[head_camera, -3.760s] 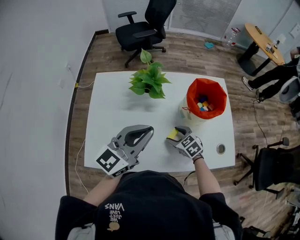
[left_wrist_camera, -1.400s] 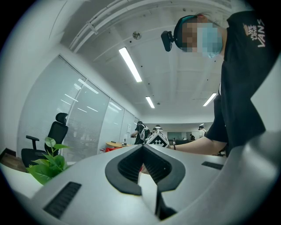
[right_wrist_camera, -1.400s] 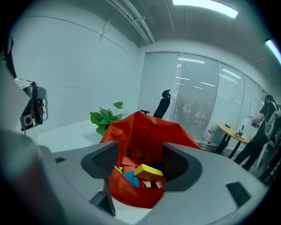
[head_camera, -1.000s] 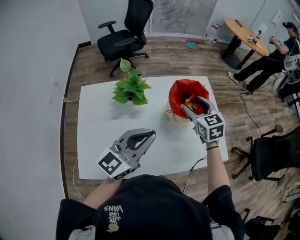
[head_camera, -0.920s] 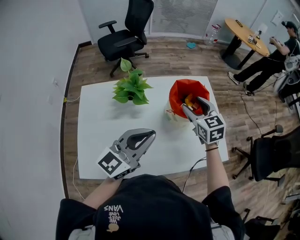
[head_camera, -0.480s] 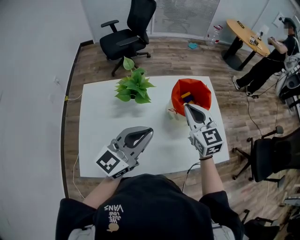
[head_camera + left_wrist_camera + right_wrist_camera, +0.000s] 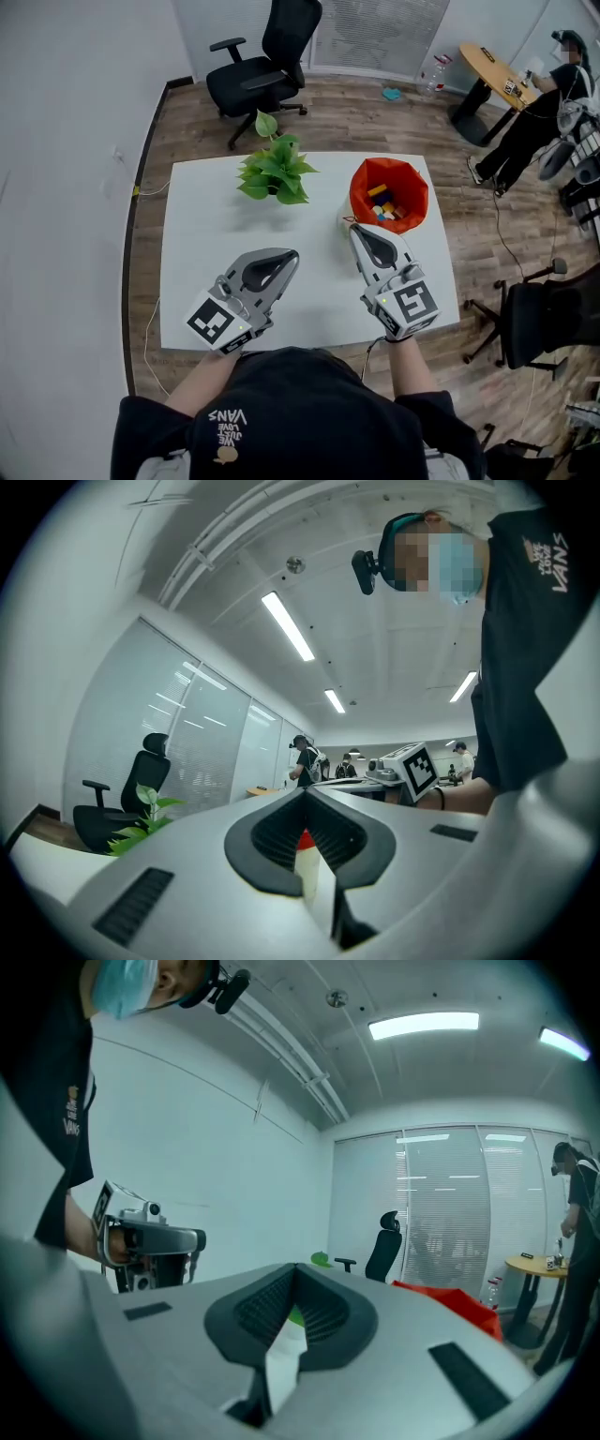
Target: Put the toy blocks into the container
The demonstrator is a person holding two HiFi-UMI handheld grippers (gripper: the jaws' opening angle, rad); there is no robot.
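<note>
A red bag-like container (image 7: 388, 184) stands at the white table's (image 7: 206, 262) right back part, with several coloured toy blocks (image 7: 385, 208) inside it. My right gripper (image 7: 357, 231) hovers just in front of the container, shut and empty, its tip pointing at it. In the right gripper view the jaws (image 7: 292, 1271) meet with nothing between them, and the container's red rim (image 7: 450, 1302) shows to the right. My left gripper (image 7: 286, 255) is over the table's near left, also shut and empty (image 7: 305, 799). No loose block shows on the table.
A potted green plant (image 7: 274, 171) stands at the table's back middle. A black office chair (image 7: 265, 61) is behind the table and another chair (image 7: 539, 323) to its right. A person stands by a round wooden table (image 7: 492, 70) at the far right.
The right gripper held a yellow block over the container; it has let go, shut its jaws and drawn back toward me. The left gripper stayed put.
</note>
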